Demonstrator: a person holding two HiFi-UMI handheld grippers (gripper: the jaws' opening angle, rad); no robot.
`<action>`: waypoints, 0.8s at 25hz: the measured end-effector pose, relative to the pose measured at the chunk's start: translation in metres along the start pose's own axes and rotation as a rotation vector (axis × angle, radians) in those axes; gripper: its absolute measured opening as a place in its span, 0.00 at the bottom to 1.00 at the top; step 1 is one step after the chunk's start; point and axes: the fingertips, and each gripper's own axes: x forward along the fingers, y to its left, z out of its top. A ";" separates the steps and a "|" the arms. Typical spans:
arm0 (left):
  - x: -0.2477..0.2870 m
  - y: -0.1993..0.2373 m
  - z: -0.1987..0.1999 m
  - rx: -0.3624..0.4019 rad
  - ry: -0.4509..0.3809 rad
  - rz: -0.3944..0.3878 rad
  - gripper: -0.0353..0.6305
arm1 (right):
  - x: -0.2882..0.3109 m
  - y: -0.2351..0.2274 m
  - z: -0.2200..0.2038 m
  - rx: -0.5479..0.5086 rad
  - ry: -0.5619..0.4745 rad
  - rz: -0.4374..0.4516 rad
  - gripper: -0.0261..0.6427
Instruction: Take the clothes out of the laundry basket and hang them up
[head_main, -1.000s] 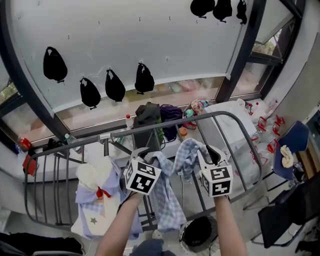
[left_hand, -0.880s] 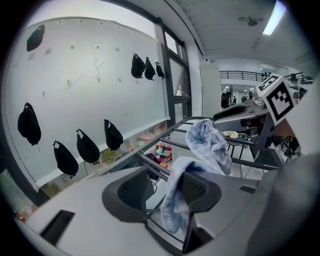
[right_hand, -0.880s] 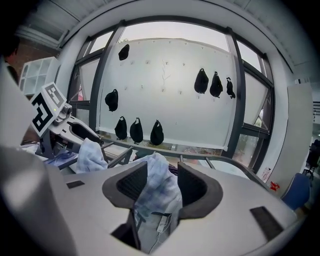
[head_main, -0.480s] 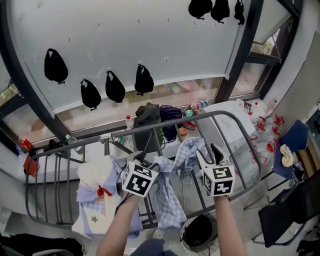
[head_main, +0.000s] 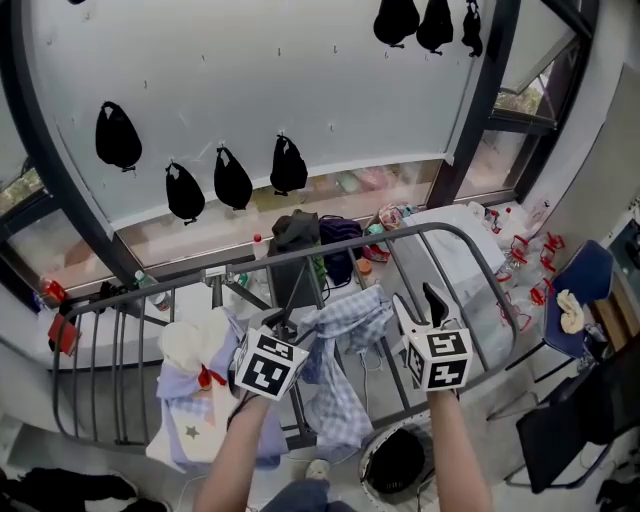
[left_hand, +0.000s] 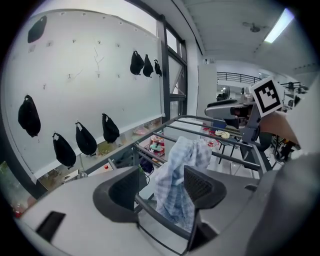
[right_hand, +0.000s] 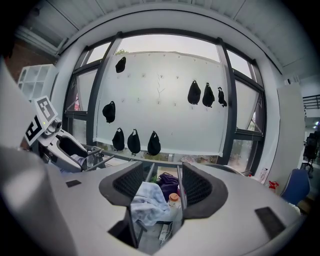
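A blue checked cloth (head_main: 340, 350) hangs draped over the rails of the dark drying rack (head_main: 470, 250). My left gripper (head_main: 283, 325) is just left of it, and its jaws have just been opening. In the left gripper view a rack rail crosses the gap and the cloth (left_hand: 177, 180) hangs beyond the open left gripper (left_hand: 161, 180), untouched by the pads. My right gripper (head_main: 418, 303) stands right of the cloth. Its jaws have just been opening too, with nothing gripped. The right gripper (right_hand: 162, 182) looks over the cloth (right_hand: 147, 200) below.
A white and lavender garment (head_main: 200, 380) hangs on the rack's left part. The round black laundry basket (head_main: 400, 465) sits on the floor below my arms. Dark and purple bags (head_main: 320, 235) lie by the window sill. A blue chair (head_main: 585, 280) stands at the right.
Both grippers have let go of the checked cloth and opened. The left one drew back to the left, the right one rose a little. The cloth now rests on the rails by itself.
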 end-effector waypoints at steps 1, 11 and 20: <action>-0.005 0.000 0.004 -0.008 -0.023 0.011 0.48 | -0.003 0.001 0.001 0.000 -0.003 -0.001 0.38; -0.077 -0.002 0.069 -0.032 -0.378 0.091 0.39 | -0.050 0.022 0.032 0.008 -0.129 0.025 0.37; -0.145 -0.031 0.083 0.009 -0.596 0.143 0.12 | -0.118 0.048 0.063 0.052 -0.323 0.071 0.19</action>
